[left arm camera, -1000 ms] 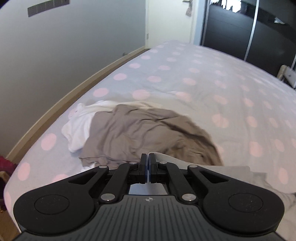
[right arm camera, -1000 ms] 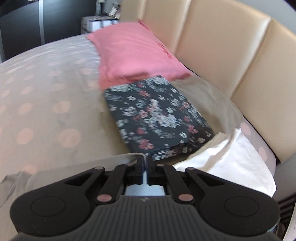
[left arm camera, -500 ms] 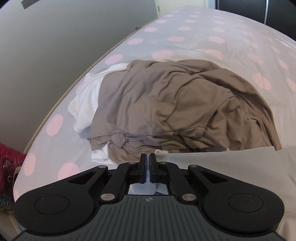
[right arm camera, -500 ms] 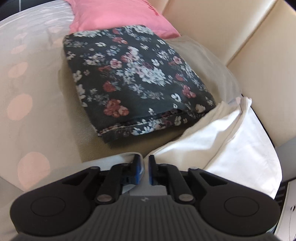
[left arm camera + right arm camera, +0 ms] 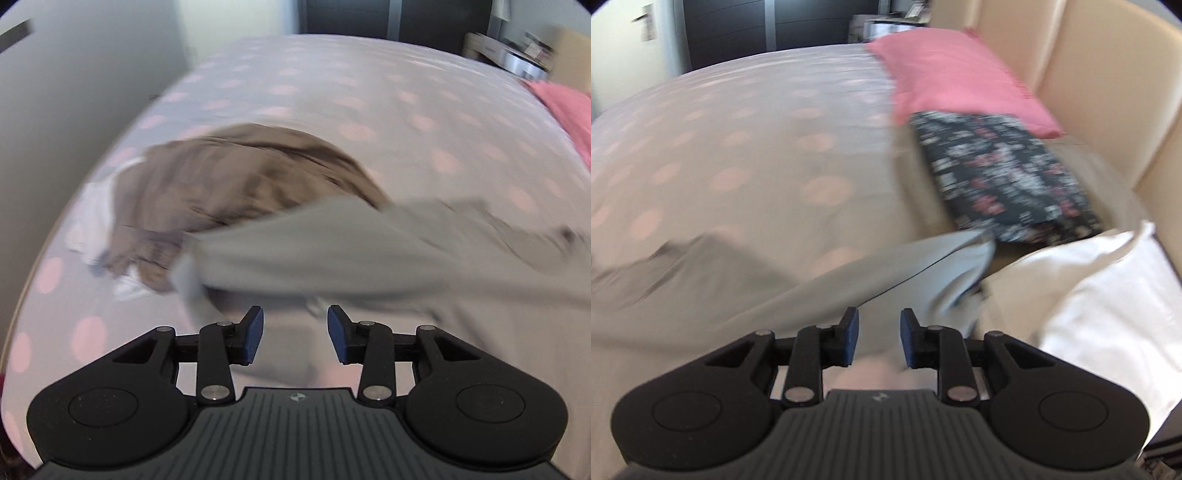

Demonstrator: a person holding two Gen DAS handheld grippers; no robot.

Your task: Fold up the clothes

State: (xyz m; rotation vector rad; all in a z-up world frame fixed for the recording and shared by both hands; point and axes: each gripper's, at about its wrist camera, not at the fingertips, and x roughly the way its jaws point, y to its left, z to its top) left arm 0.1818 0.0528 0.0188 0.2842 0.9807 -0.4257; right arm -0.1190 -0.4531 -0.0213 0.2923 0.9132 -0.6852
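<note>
Both claws have let go of the light grey garment [image 5: 369, 258], which lies spread across the near part of the bed [image 5: 369, 110], its folded edge running left to right just ahead of the fingers. The left claw [image 5: 295, 334] is opening, its blue pads well apart with nothing pinched between them; the cloth sits below and beyond them. The right claw [image 5: 880, 338] is partly open and also empty, the garment's right corner [image 5: 967, 254] lying just ahead of it, near the folded floral garment [image 5: 1008, 177] and the white pillow [image 5: 1089, 295].

This looks like the release at the end of one fold. Next, I judge, comes either another fold of the grey piece, needing fresh grips on its edges, or a reach to the crumpled brown garment [image 5: 240, 184] on the far left. Both views are blurred, so the finer edges are unclear
</note>
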